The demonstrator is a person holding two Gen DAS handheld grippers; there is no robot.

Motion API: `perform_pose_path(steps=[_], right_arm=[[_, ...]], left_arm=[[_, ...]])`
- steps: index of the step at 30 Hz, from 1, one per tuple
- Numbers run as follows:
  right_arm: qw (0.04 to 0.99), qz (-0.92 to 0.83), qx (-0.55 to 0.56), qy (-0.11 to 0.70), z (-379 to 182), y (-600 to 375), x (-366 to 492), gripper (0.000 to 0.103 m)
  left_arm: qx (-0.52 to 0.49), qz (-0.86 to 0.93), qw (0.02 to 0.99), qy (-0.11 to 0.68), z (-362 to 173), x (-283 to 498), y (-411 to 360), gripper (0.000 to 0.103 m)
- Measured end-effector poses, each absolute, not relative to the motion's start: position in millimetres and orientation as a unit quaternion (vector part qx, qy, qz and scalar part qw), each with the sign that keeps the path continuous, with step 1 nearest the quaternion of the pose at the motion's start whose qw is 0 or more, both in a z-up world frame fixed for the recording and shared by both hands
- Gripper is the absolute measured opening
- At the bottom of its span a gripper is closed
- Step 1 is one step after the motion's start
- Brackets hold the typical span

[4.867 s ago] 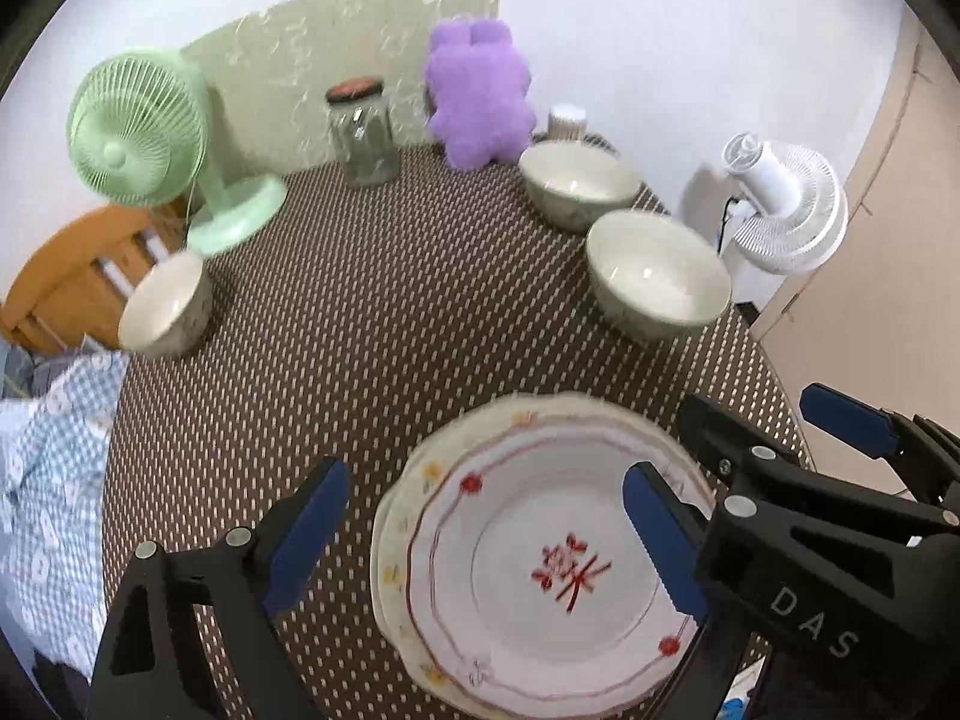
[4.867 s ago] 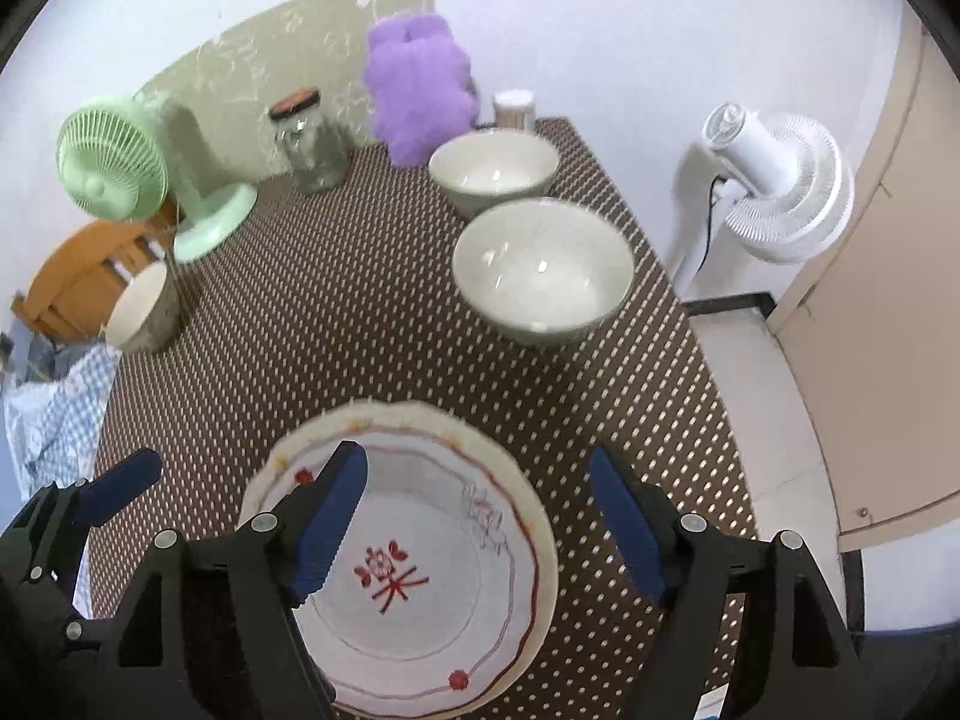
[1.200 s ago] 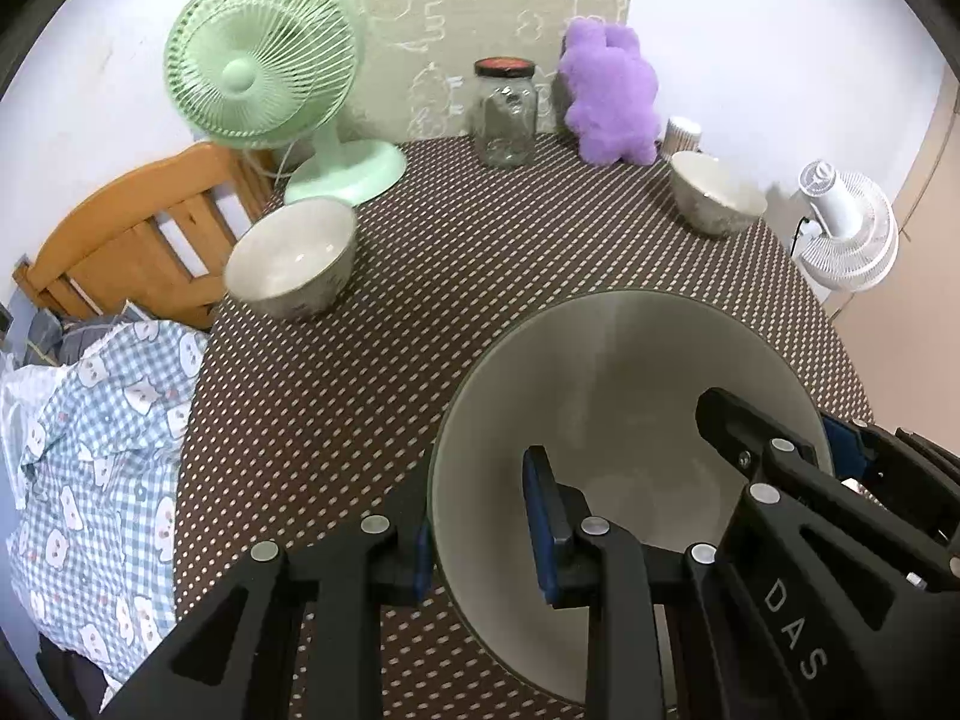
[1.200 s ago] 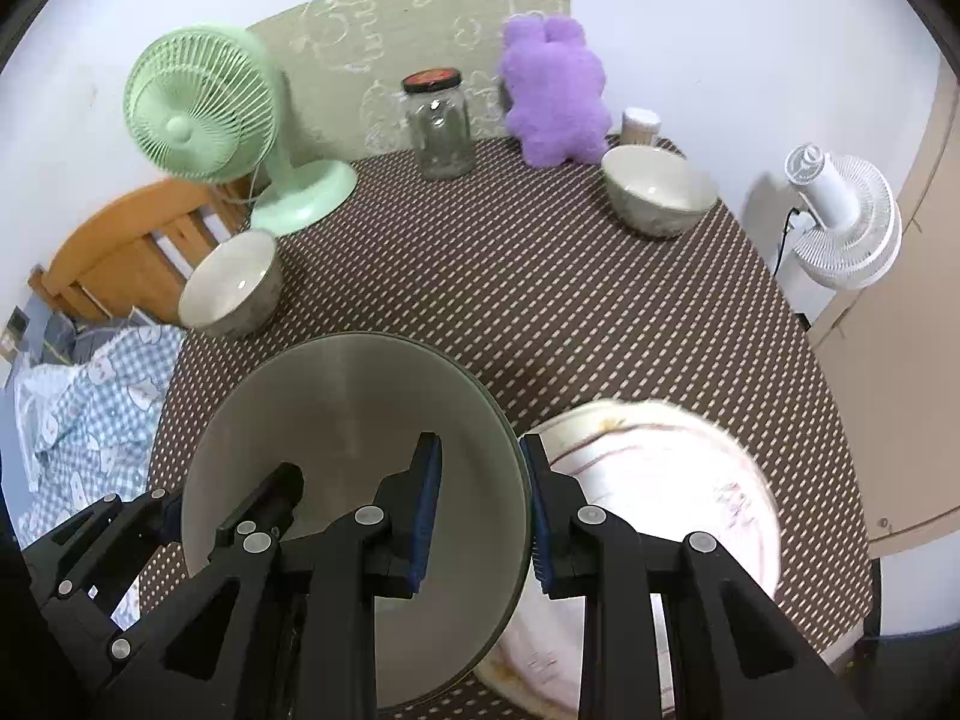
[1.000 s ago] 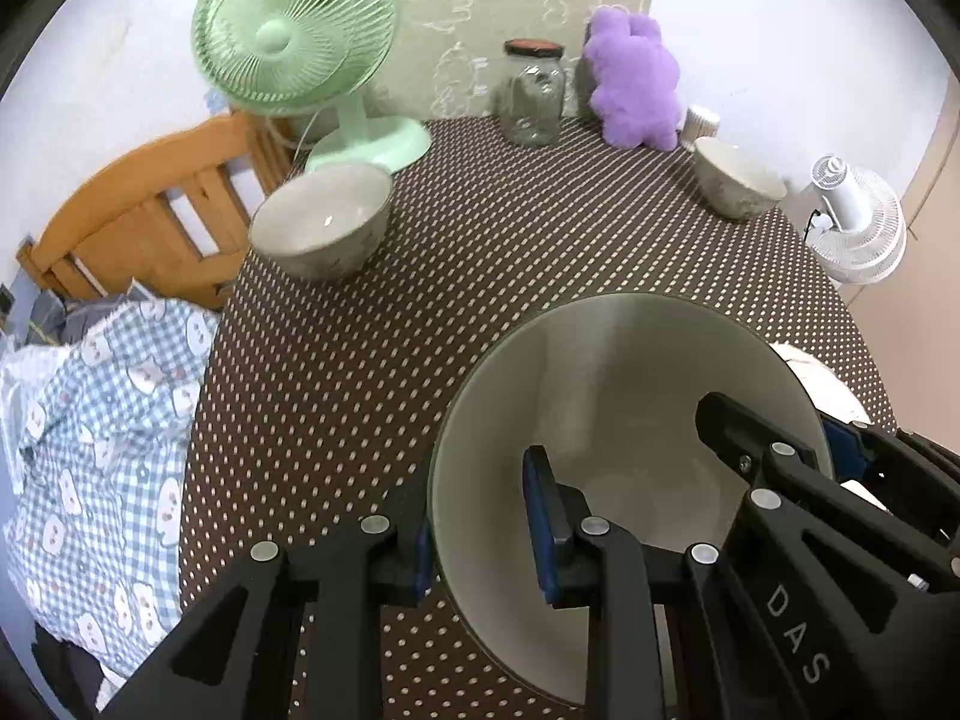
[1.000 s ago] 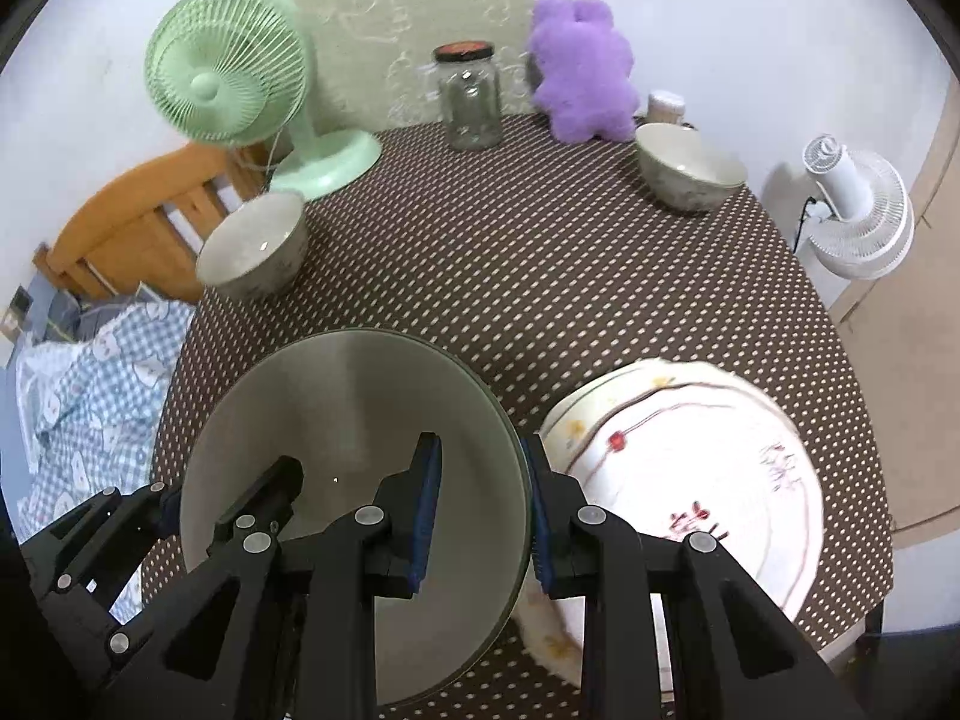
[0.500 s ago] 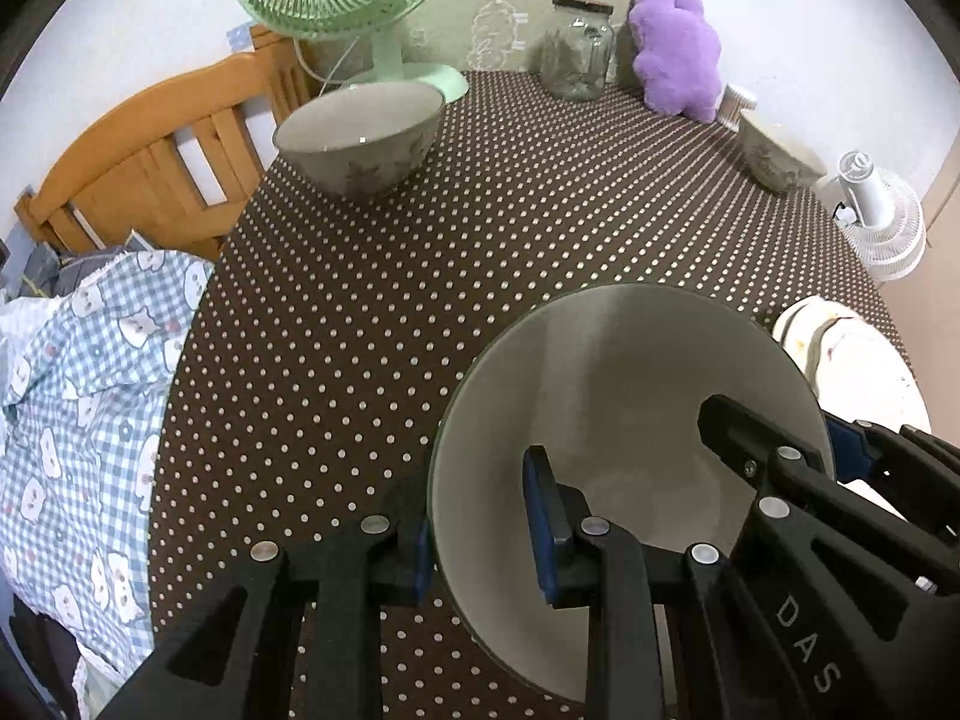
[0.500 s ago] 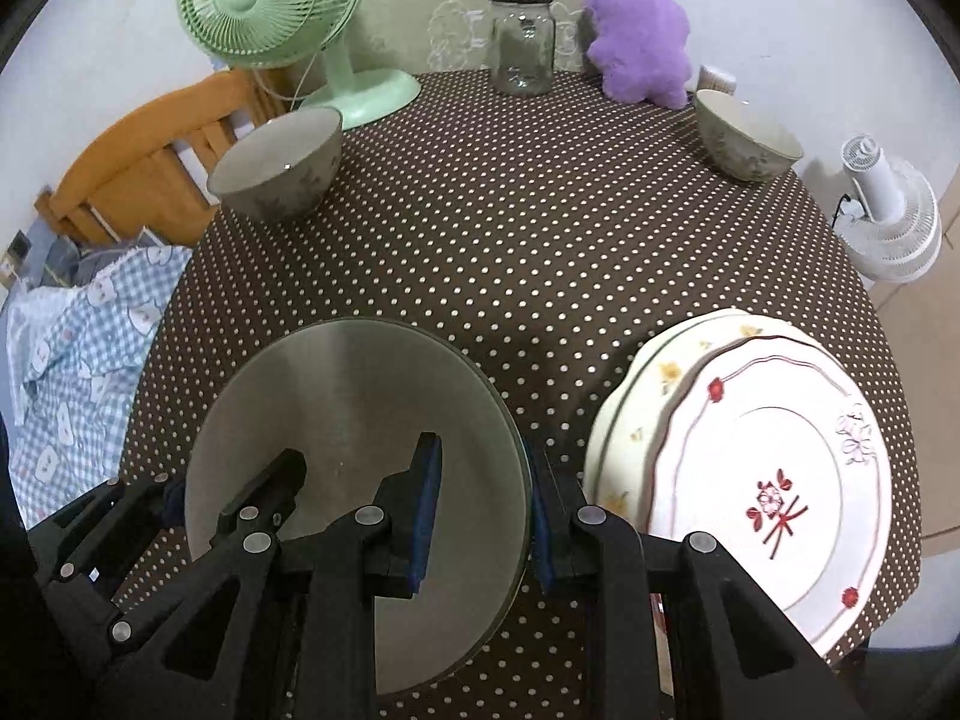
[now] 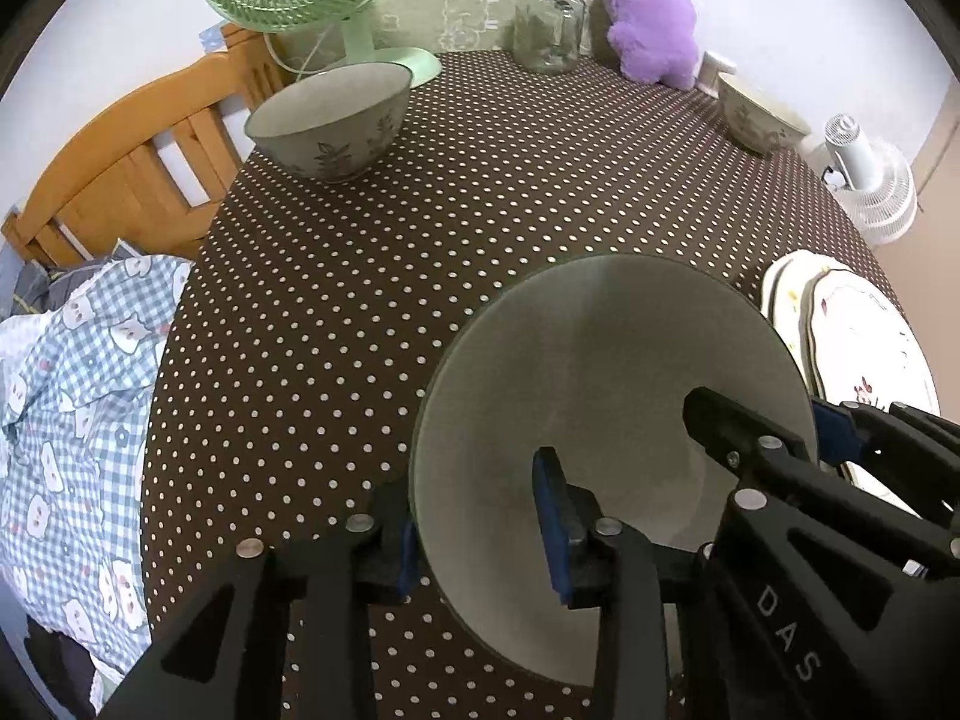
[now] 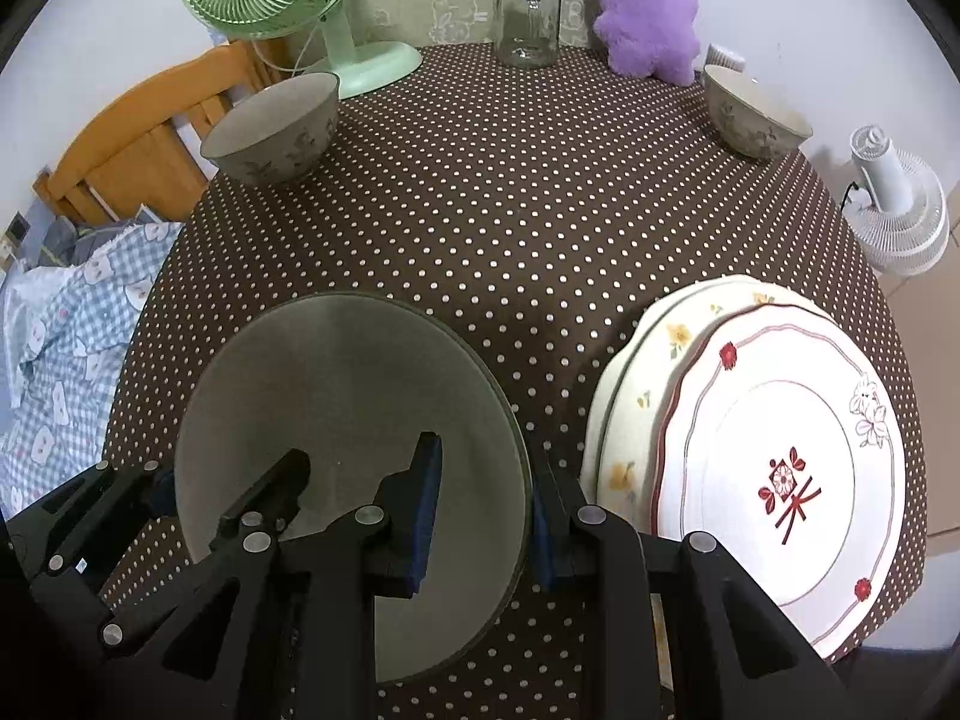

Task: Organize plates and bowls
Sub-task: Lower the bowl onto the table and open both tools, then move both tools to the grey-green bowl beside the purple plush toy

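While the large grey-green ceramic bowl (image 10: 336, 396) sits on the brown polka-dot tablecloth (image 10: 510, 192) beside two stacked white floral plates (image 10: 780, 480), the right gripper (image 10: 480, 507) pinches its rim; the left gripper (image 9: 474, 516), jaws just loosened, straddles the opposite rim

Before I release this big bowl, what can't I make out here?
- Big bowl underside, both views: its own wall hides whether it rests on the tablecloth.
- Lower plate, right wrist view: mostly covered by the top plate.
- White cup, right wrist view: partly behind the purple plush.
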State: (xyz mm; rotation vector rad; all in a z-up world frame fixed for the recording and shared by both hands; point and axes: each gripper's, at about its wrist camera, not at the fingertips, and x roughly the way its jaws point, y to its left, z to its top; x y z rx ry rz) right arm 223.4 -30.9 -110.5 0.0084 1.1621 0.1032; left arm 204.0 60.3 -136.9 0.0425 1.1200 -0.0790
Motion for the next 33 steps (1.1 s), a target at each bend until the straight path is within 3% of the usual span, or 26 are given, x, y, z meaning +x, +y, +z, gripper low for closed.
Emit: perform_pose_path(steps=[8, 12, 16, 20, 33], right_arm=[[0.82, 0.054, 0.01, 0.569, -114.0, -34.6, 222.3, 0.03], [0.819, 0.057, 0.019, 0.571, -113.4, -39.3, 223.6, 0.044], [0.822, 0.061, 0.027, 0.565, -108.3, -40.8, 222.2, 0.065], [0.831, 0.064, 0.023, 0.552, -95.7, -42.2, 218.8, 0.069], [0.862, 0.07, 0.036, 0.501, -28.1, -74.4, 221.0, 0.07]], left_arm=[[0.002, -0.049, 0.833, 0.551, -141.0, 200.8, 58.8, 0.056], [-0.008, -0.041, 0.834, 0.55, -138.9, 202.1, 64.9, 0.061], [-0.01, -0.047, 0.838, 0.543, -132.1, 200.9, 67.0, 0.071], [-0.009, -0.051, 0.844, 0.534, -121.1, 202.8, 71.5, 0.079], [0.012, -0.063, 0.868, 0.493, -52.7, 213.1, 47.5, 0.087]])
